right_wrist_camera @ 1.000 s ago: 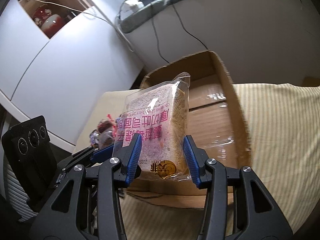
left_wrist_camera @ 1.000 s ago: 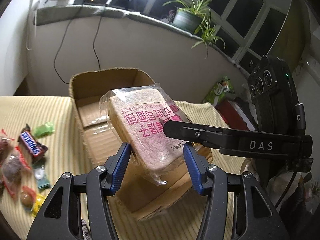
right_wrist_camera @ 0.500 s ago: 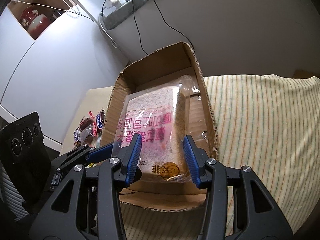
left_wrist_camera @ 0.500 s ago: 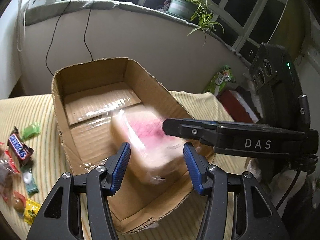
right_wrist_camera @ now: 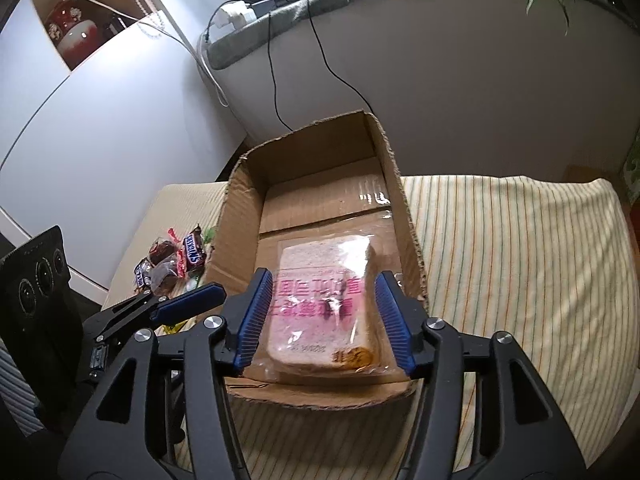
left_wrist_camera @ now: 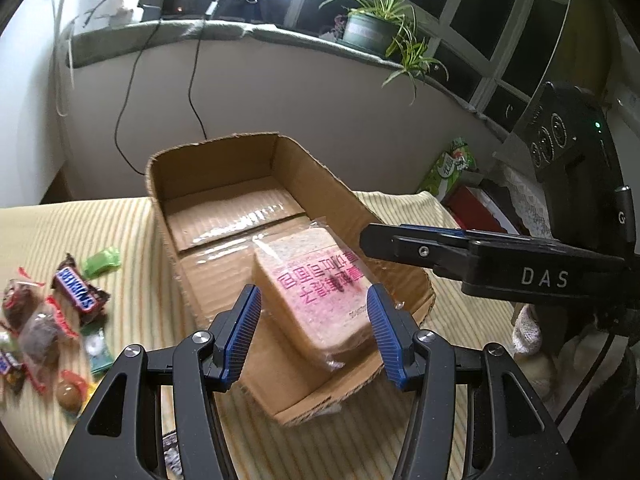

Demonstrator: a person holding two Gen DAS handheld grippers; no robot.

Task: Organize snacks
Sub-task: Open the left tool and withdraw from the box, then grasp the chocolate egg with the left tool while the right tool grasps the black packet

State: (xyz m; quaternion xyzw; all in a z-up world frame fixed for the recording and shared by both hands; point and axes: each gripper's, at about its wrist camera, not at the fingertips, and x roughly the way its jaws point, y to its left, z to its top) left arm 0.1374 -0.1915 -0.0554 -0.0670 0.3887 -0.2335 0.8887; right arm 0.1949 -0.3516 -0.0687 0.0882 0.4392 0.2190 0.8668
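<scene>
Bread pack point(right_wrist_camera: 326, 304) in cardboard box point(right_wrist_camera: 240, 216), striped tablecloth point(right_wrist_camera: 520, 264)

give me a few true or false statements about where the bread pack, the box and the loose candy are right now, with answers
1. The bread pack lies inside the cardboard box. True.
2. The right gripper is clamped shut on the bread pack. False: its jaws stand open, with gaps on either side of the pack.
3. The loose candy is piled inside the box. False: it lies on the striped cloth outside the box, on the left side.
4. A Snickers bar is among the loose candy. True.
5. The left gripper holds a candy. False: its jaws are open with nothing between them.
</scene>
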